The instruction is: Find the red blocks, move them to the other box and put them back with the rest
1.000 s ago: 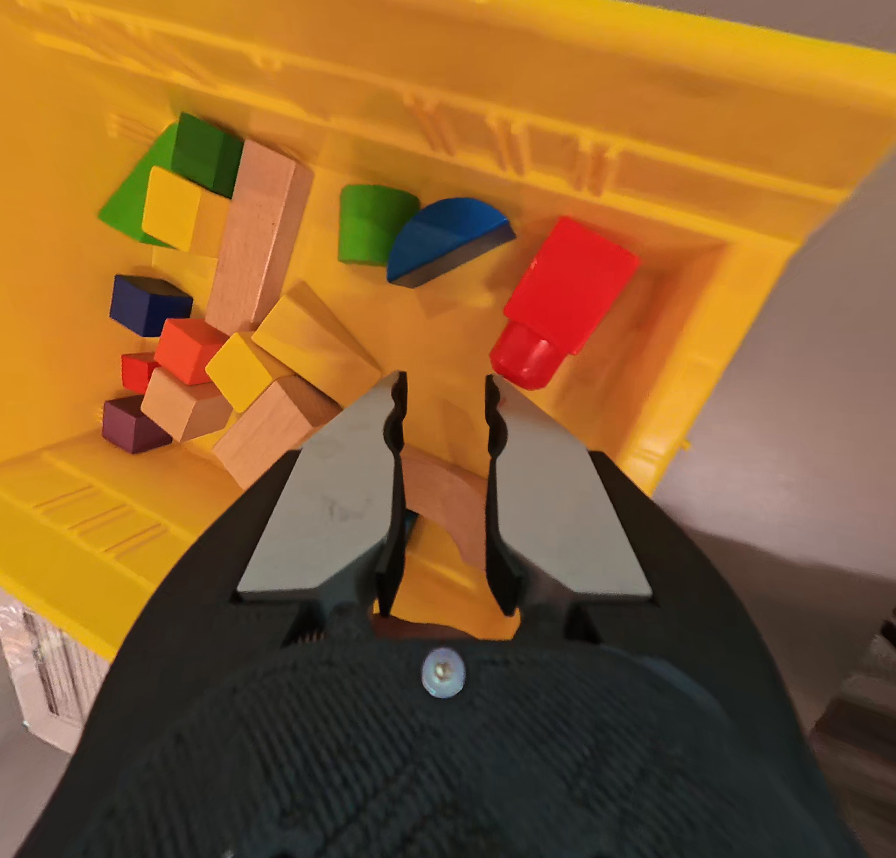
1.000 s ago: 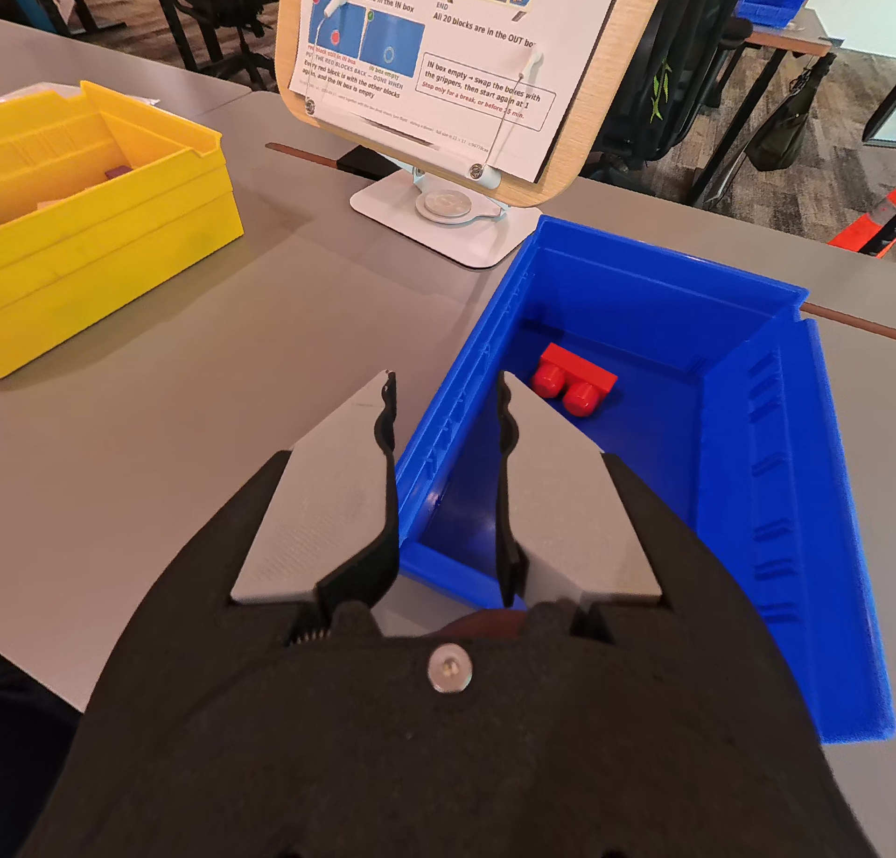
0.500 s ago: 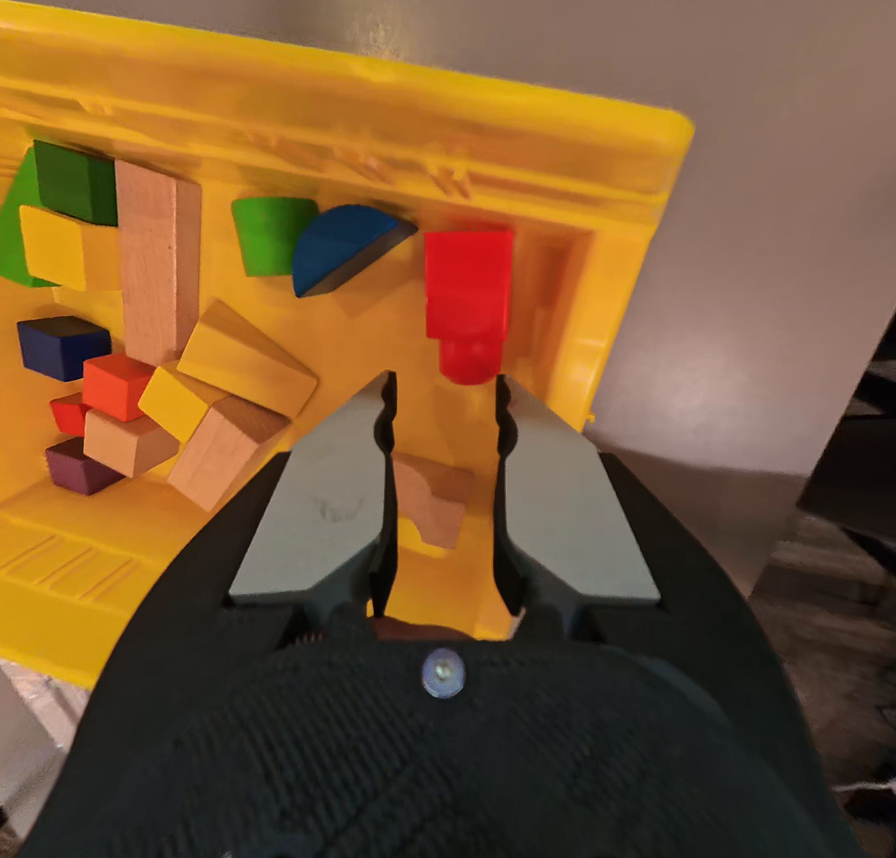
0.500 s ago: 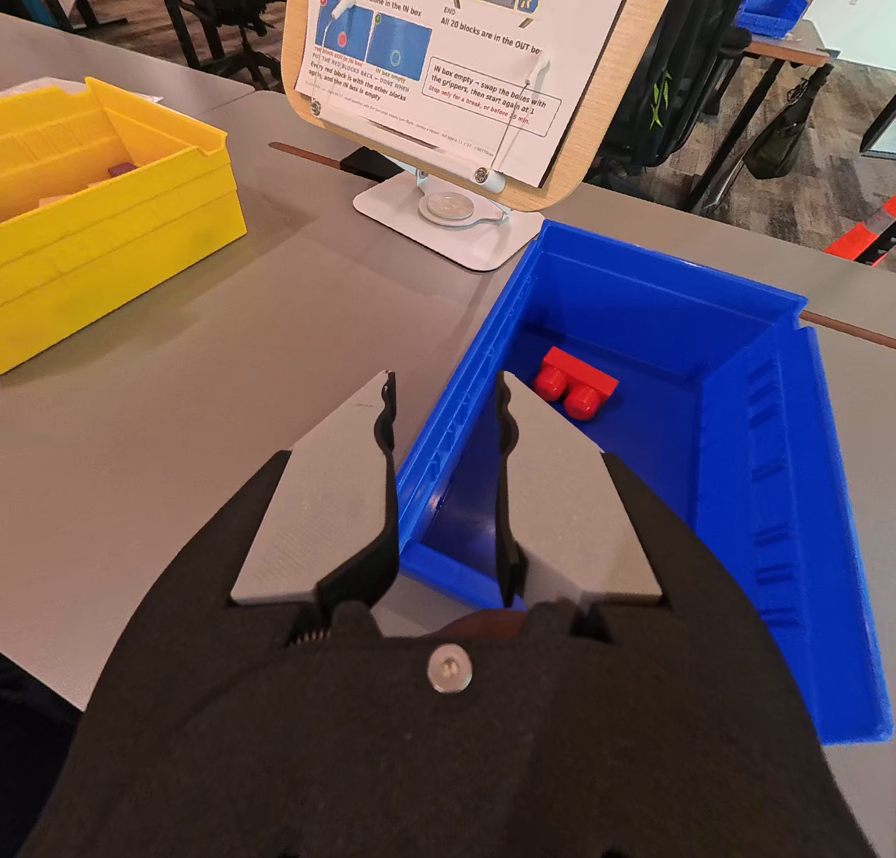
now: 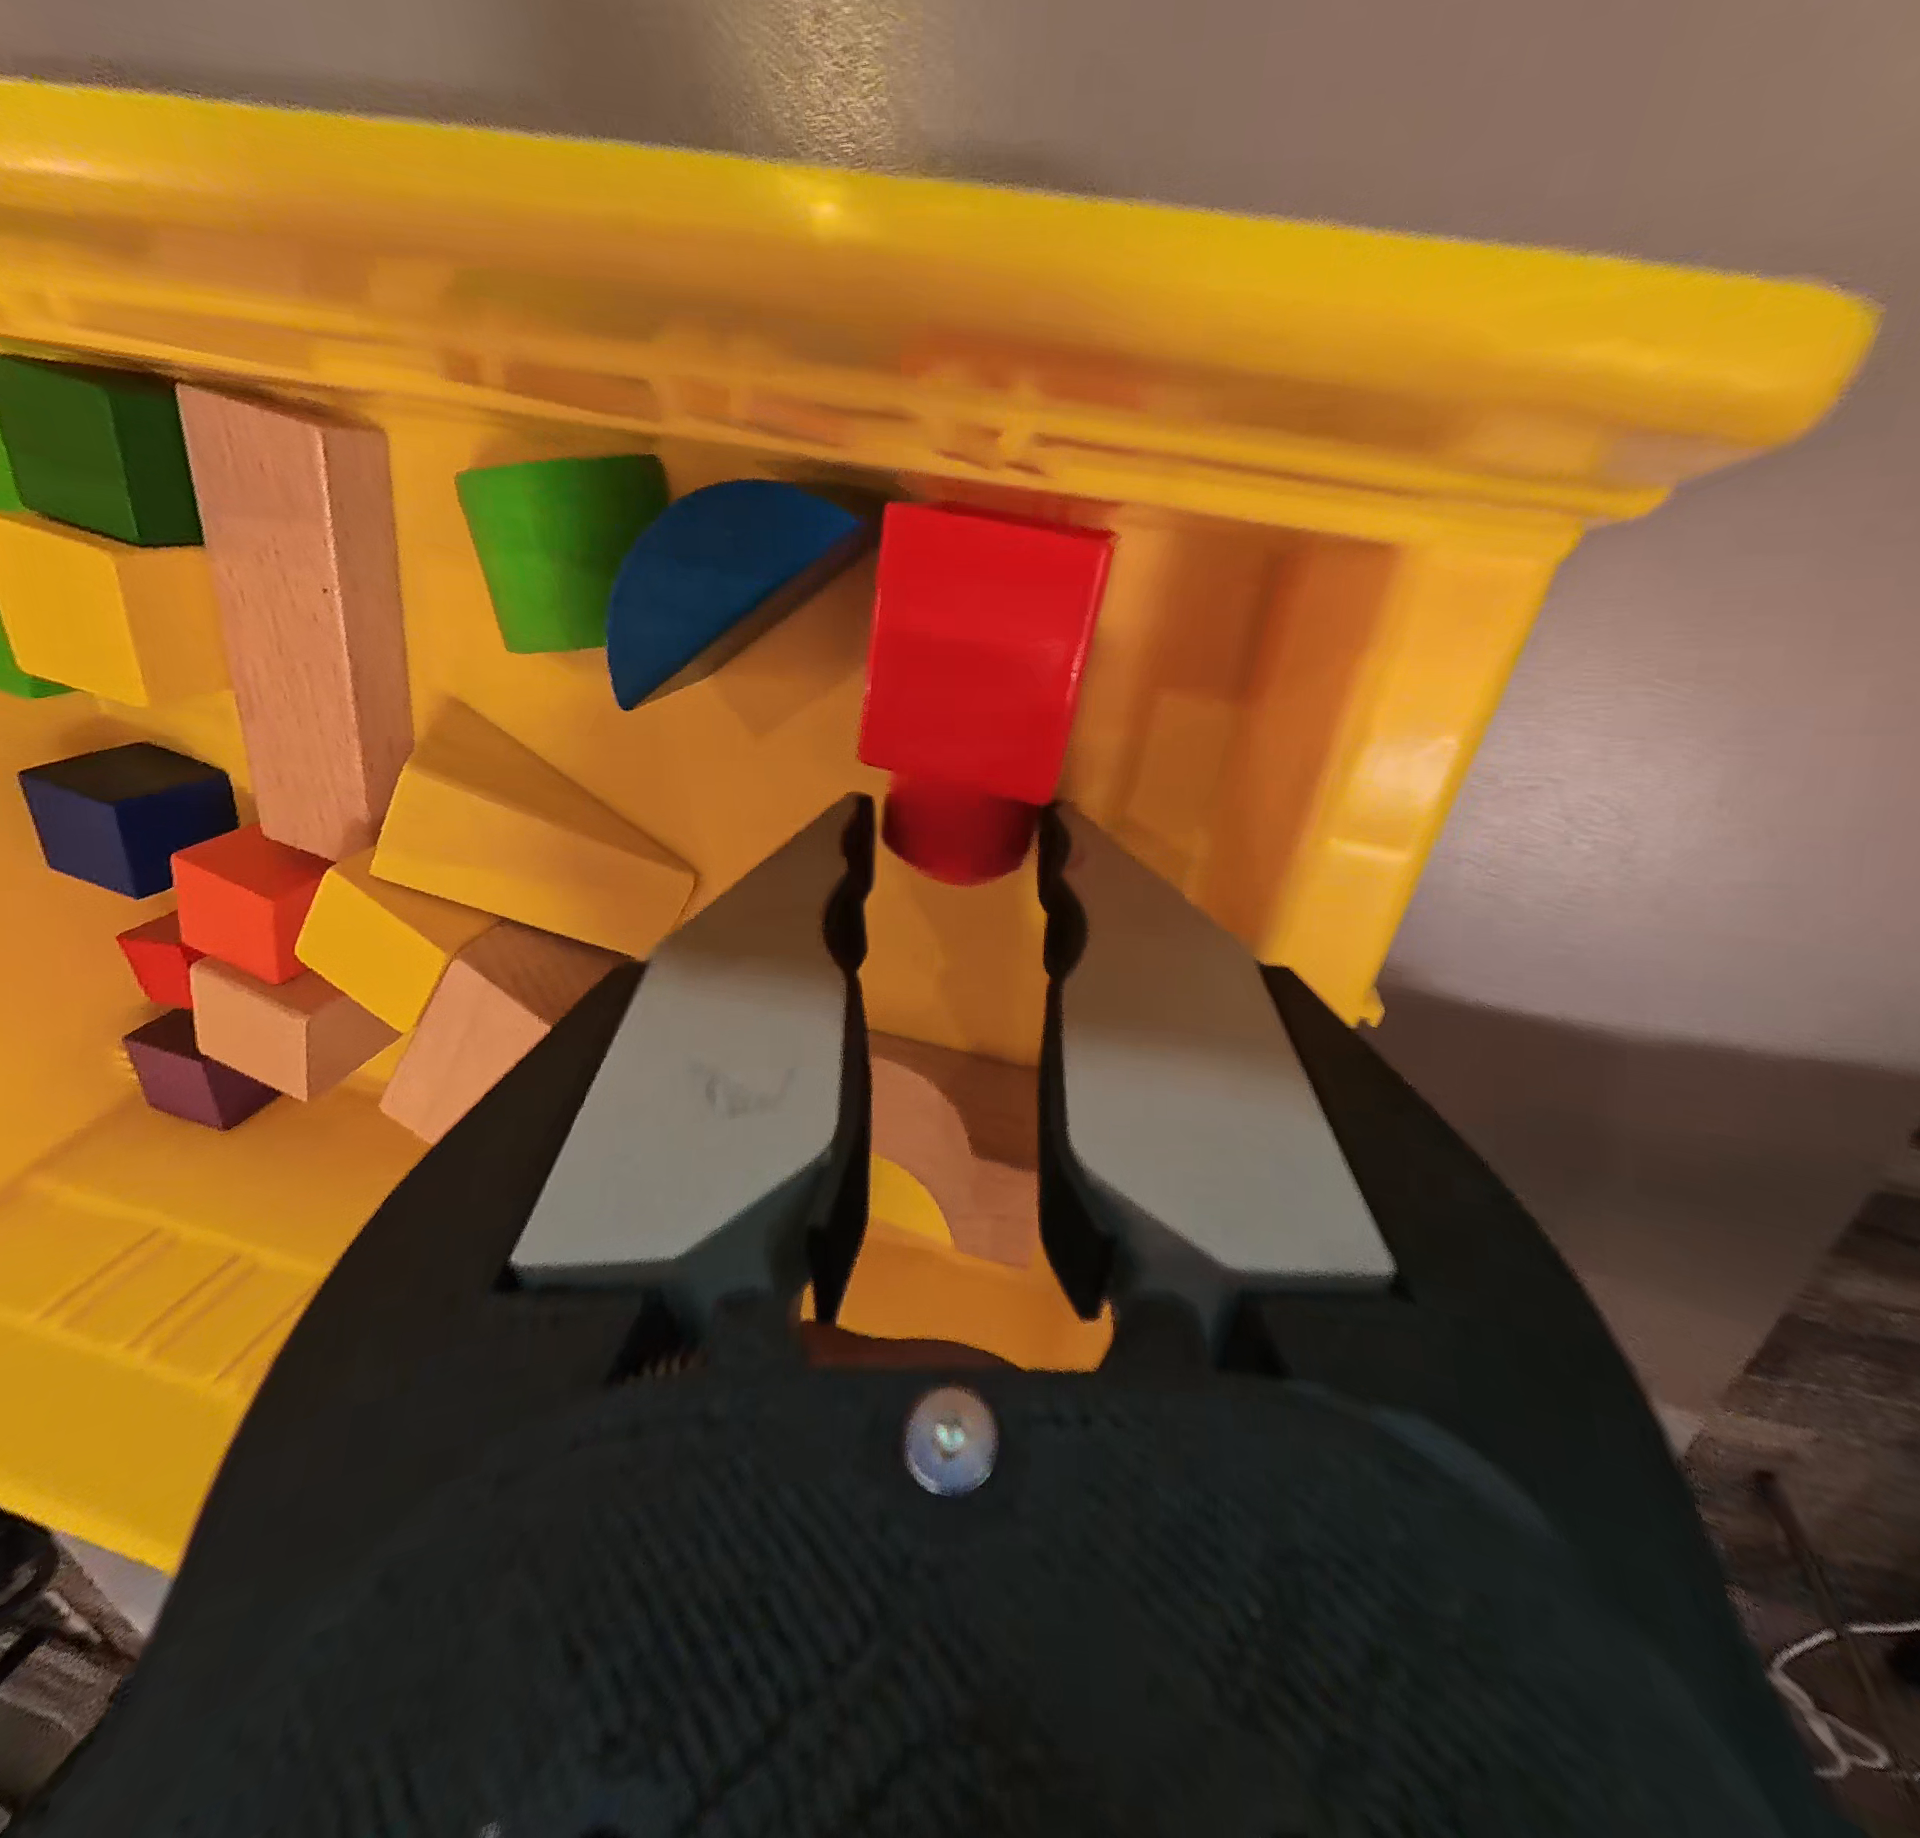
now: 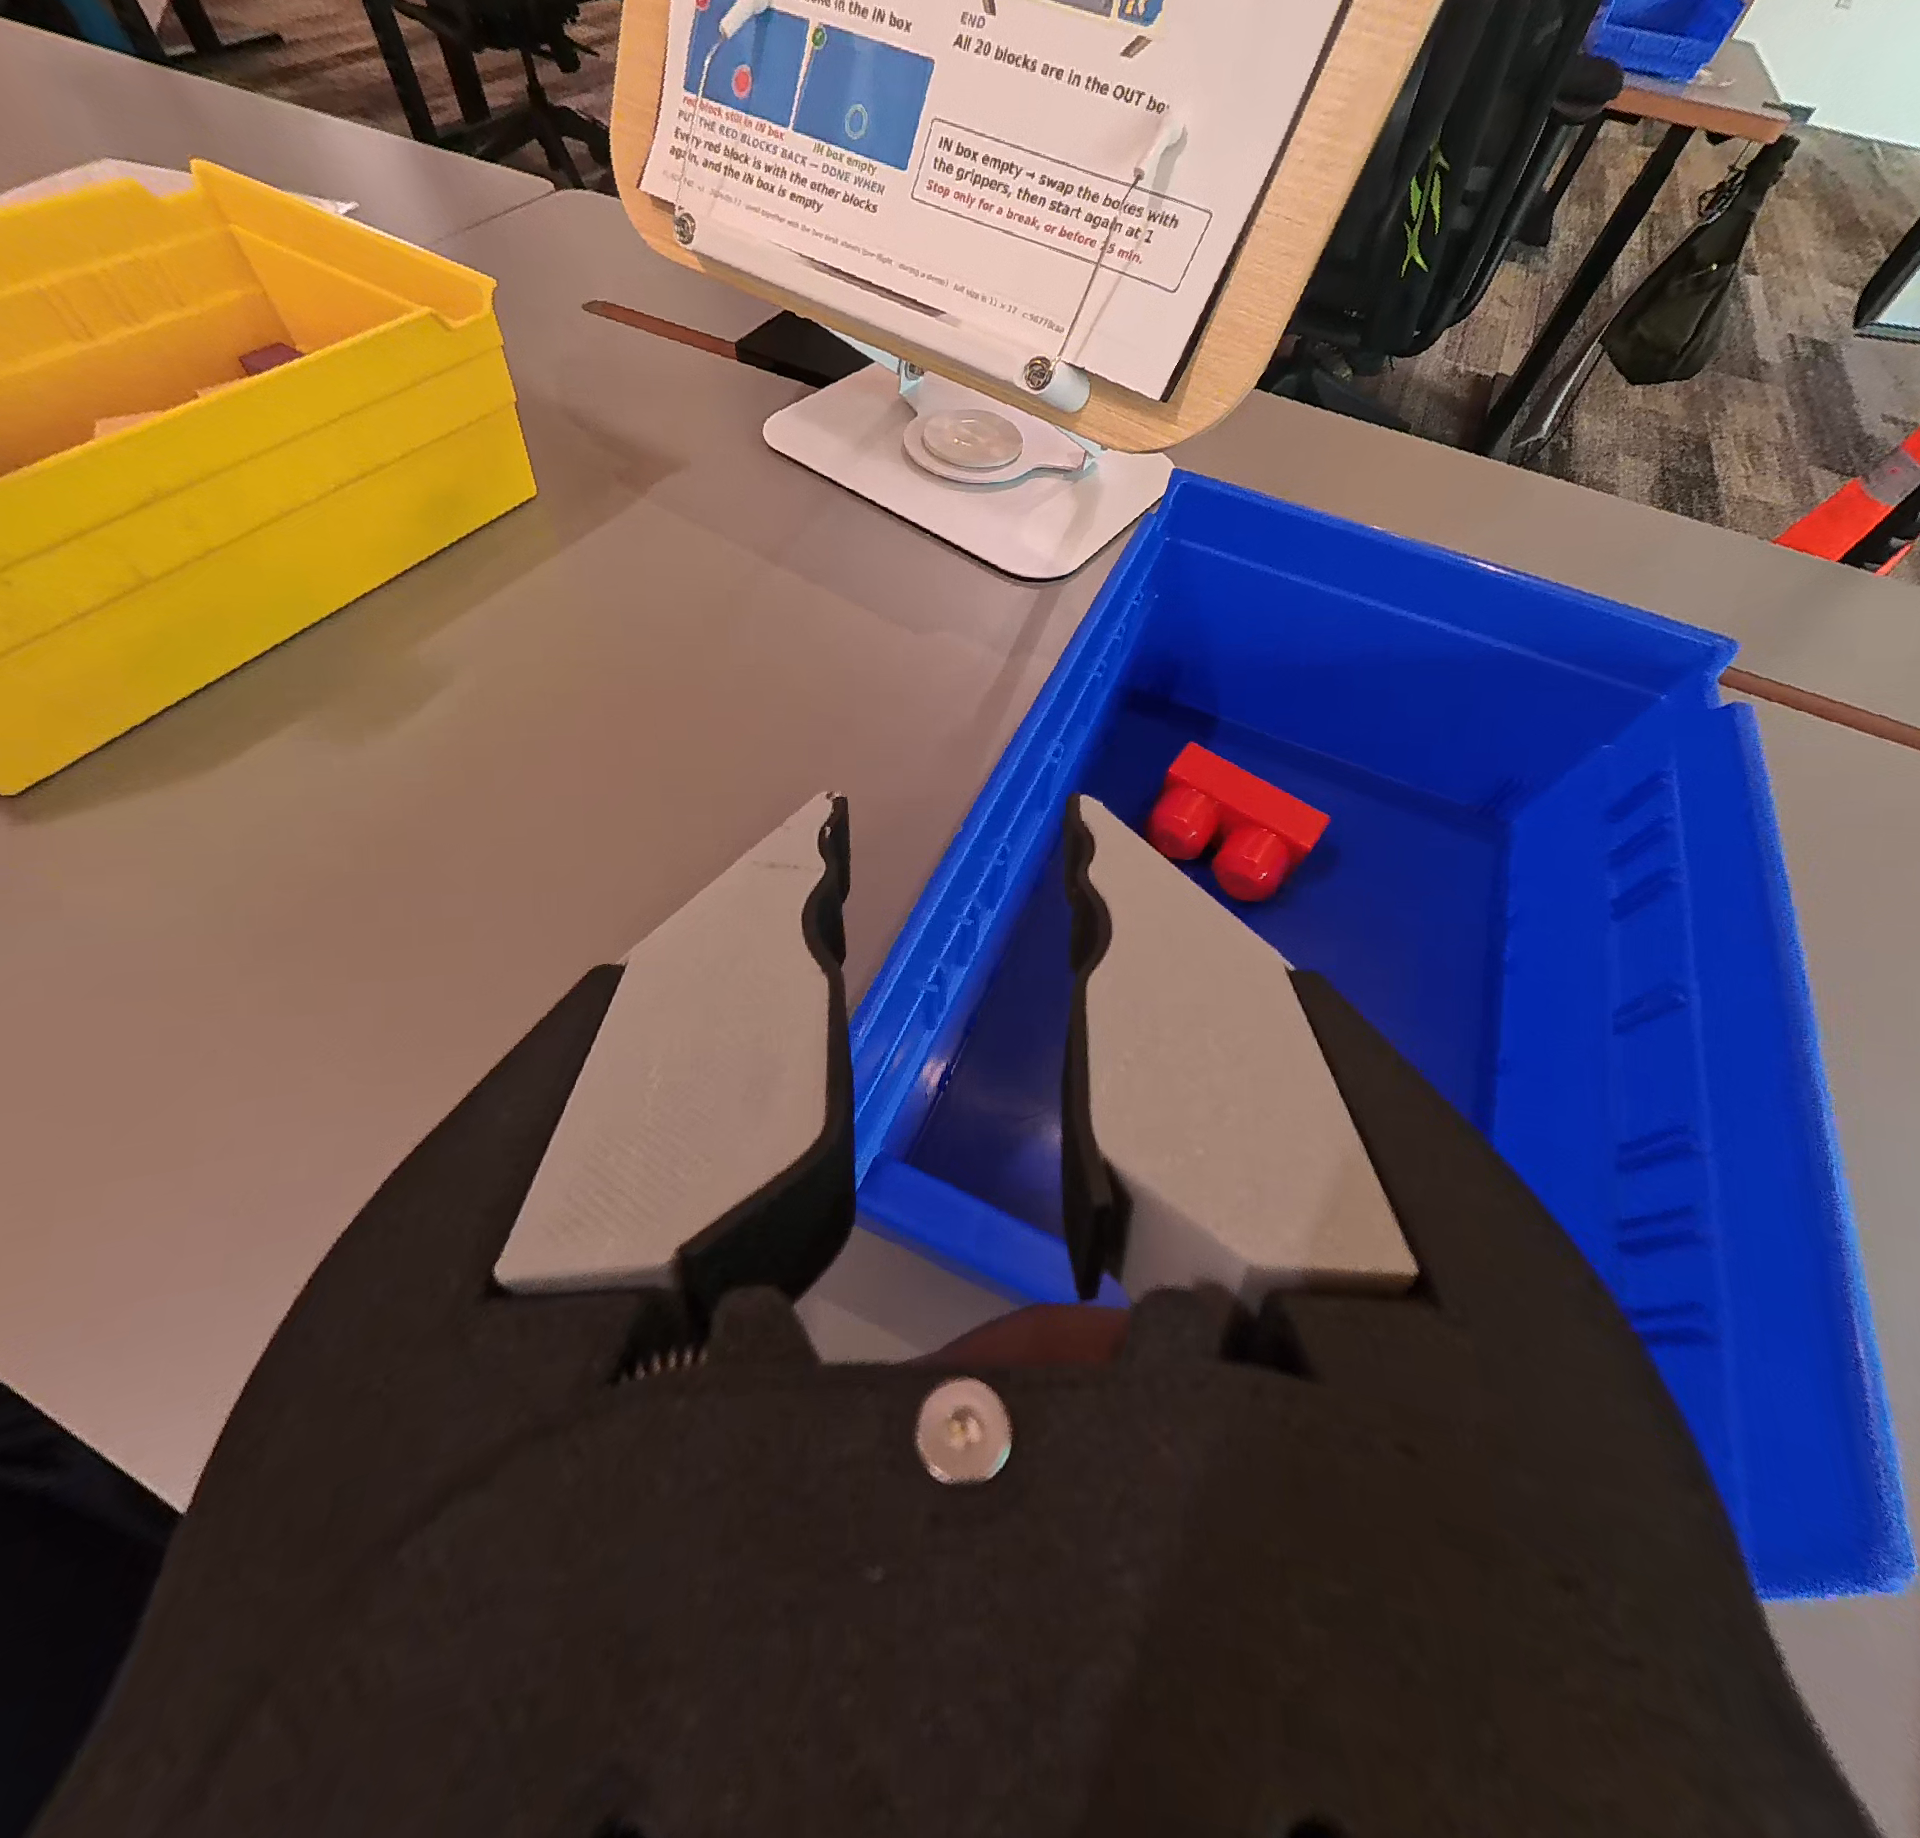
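In the left wrist view the yellow box (image 5: 935,271) holds several coloured and plain wooden blocks. A big red block with a round stud (image 5: 977,666) lies by the far wall. My left gripper (image 5: 948,822) is open, its fingertips either side of the stud. A small red block (image 5: 156,957) and an orange one (image 5: 244,900) lie at the left. In the right wrist view the blue box (image 6: 1662,1061) holds one red two-stud block (image 6: 1236,832). My right gripper (image 6: 951,822) is open and empty over the box's near left corner.
A wooden arch block (image 5: 956,1165) lies under my left fingers. A blue half-round (image 5: 717,583) and a green block (image 5: 556,547) lie left of the red block. In the right view an instruction sheet on a stand (image 6: 966,178) is behind the boxes, and the yellow box (image 6: 260,500) sits at left.
My left gripper has swung right and moved forward down to the big red block, so its tips now flank the stud. My right gripper has barely moved.
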Tool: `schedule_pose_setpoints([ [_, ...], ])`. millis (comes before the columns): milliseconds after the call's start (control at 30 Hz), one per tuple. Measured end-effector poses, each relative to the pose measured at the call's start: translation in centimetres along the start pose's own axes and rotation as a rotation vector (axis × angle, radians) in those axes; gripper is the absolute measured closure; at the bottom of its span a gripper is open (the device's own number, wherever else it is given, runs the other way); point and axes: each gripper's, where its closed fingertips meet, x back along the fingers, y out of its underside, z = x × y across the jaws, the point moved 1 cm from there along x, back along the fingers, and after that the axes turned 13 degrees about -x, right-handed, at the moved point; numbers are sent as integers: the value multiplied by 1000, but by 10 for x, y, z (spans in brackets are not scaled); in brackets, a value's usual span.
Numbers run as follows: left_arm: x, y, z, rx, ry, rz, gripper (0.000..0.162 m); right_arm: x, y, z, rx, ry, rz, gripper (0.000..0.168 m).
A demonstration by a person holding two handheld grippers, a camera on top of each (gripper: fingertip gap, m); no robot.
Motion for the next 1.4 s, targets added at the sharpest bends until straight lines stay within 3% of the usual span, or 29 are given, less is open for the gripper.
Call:
schedule_pose_setpoints([
  [167, 2, 3, -2, -34, -48, -1, 135, -1, 1, -5, 18, -5, -4, 130],
  [267, 17, 15, -13, 50, -152, 37, 135, 0, 1, -5, 17, -8, -5, 130],
  [500, 117, -3, -64, 433, -711, 660, 136, 4, -6, -27, -14, -116, 20, 129],
  [567, 138, -2, -65, 603, -788, 796, 136, 6, -7, -39, -9, -160, 24, 129],
  [700, 159, -57, -41, 699, -582, 1151, 136, 12, -6, -85, 3, -351, 13, 127],
  [900, 177, -164, 1, 520, -293, 1360, 136, 38, -2, -182, 8, -727, -3, 116],
  [1033, 180, -208, 28, 419, -182, 1418, 135, 63, -4, -222, -23, -910, 12, 107],
  [1267, 167, -247, 53, 360, -79, 1391, 135, 63, 9, -248, -24, -998, -35, 97],
  [1300, 162, -251, 55, 352, -69, 1373, 135, 62, 11, -251, -22, -1003, -39, 100],
  [1367, 152, -255, 57, 349, -58, 1329, 135, 57, 14, -254, 5, -989, -36, 131],
  [1400, 148, -255, 56, 349, -76, 1305, 135, 54, 16, -254, 14, -966, -46, 132],
])
